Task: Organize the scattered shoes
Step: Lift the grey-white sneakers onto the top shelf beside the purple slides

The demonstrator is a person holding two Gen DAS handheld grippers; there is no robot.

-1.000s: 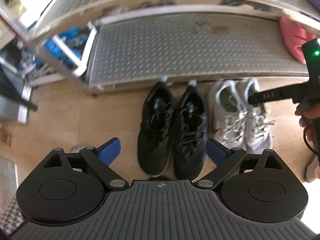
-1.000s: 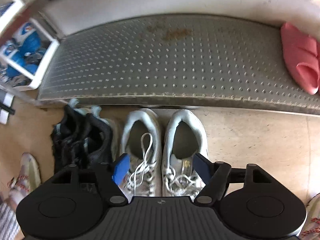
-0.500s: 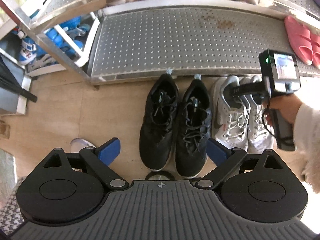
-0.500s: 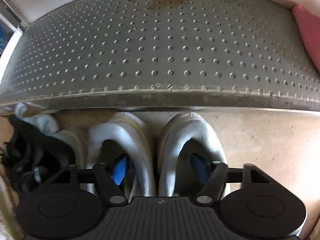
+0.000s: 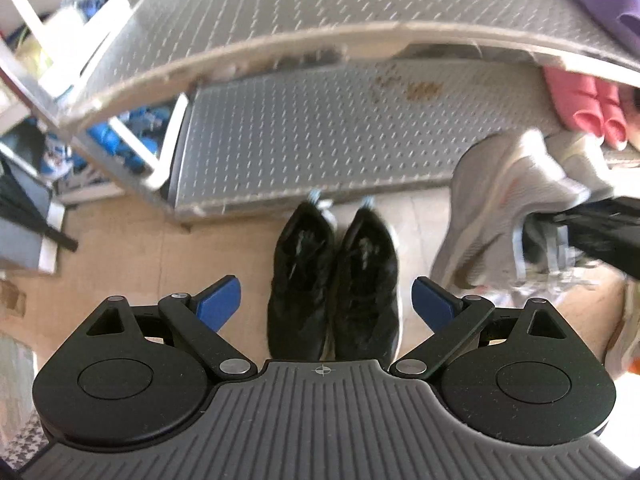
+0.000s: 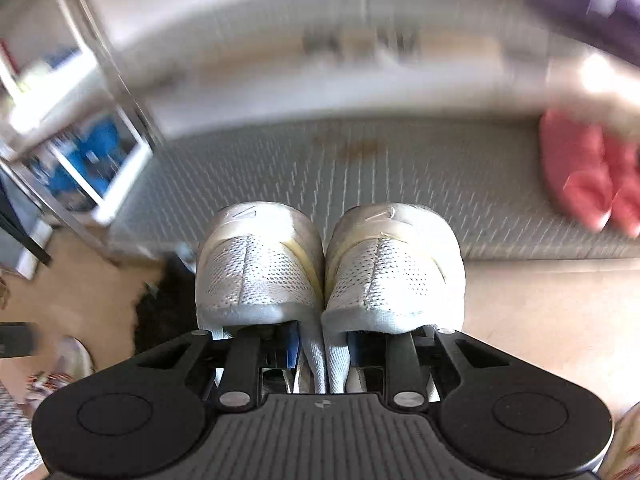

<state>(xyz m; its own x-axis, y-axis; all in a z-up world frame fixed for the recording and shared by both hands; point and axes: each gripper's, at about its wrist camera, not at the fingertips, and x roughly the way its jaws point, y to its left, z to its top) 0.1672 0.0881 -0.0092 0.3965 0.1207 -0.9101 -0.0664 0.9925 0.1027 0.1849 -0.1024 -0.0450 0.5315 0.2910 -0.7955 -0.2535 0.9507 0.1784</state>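
My right gripper (image 6: pixel 323 350) is shut on a pair of grey-white sneakers (image 6: pixel 328 268), one finger inside each shoe pinching the inner walls together. The pair hangs heel-forward, lifted off the floor in front of the lower shelf (image 6: pixel 360 176). In the left wrist view the same lifted sneakers (image 5: pixel 516 208) show at the right with the right gripper (image 5: pixel 600 232) behind them. My left gripper (image 5: pixel 326 300) is open and empty above a pair of black sneakers (image 5: pixel 334 280) standing side by side on the floor, toes at the shelf edge.
The metal rack has a studded lower shelf (image 5: pixel 340 128) and an upper shelf (image 5: pixel 280 12). Pink slippers (image 5: pixel 584 100) lie at the lower shelf's right end, purple slippers (image 5: pixel 600 0) on the upper one. Another shoe (image 6: pixel 72 364) lies on the floor at left.
The right gripper closed on the grey-white sneakers and lifted them off the floor, tilting them heel-up. The left gripper rose slightly and stayed open over the black pair.
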